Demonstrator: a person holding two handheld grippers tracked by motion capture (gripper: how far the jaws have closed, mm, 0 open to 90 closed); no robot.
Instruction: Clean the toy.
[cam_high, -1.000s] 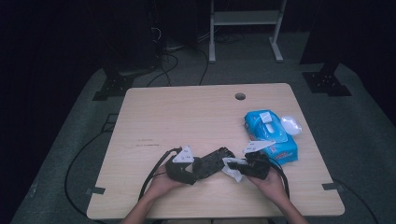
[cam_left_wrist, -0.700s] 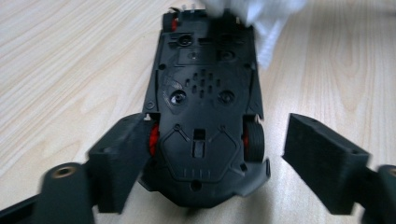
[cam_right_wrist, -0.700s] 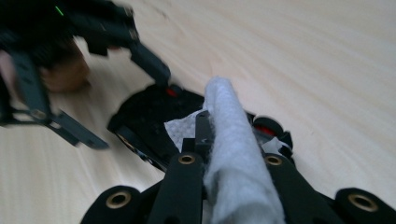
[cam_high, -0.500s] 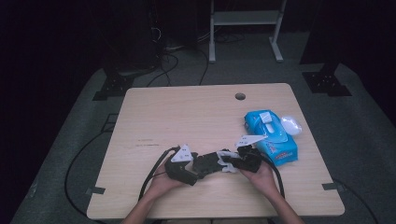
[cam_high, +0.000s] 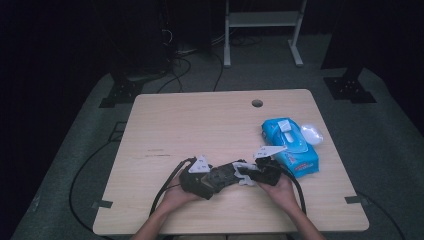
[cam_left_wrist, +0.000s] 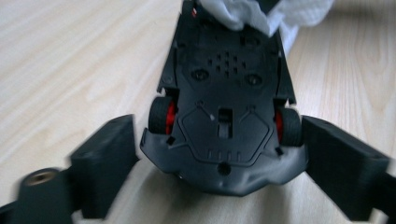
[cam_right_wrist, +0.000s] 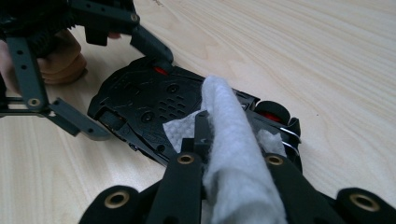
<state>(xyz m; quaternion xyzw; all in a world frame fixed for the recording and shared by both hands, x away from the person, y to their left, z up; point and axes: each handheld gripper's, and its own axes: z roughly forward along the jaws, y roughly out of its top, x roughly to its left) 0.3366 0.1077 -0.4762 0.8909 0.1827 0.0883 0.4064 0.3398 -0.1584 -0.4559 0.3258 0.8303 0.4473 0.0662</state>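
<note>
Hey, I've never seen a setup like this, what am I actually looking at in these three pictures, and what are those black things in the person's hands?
A person sits at a wooden table and holds a hand-operated gripper in each hand, a black tool with two jaws.

The high view comes from a fixed camera above the table. There the left gripper and the right gripper meet over a black toy car. A blue pack of wipes lies to the right.

The other two pictures come from small cameras riding on the grippers. The left gripper view looks along its own jaws at the car, which lies upside down with red wheel hubs showing. The jaws stand on either side of it and have just been opening; the left one shows a gap.

In the right gripper view, the jaws are shut on a white wipe that lies on the car's underside, probably to clean it.
</note>
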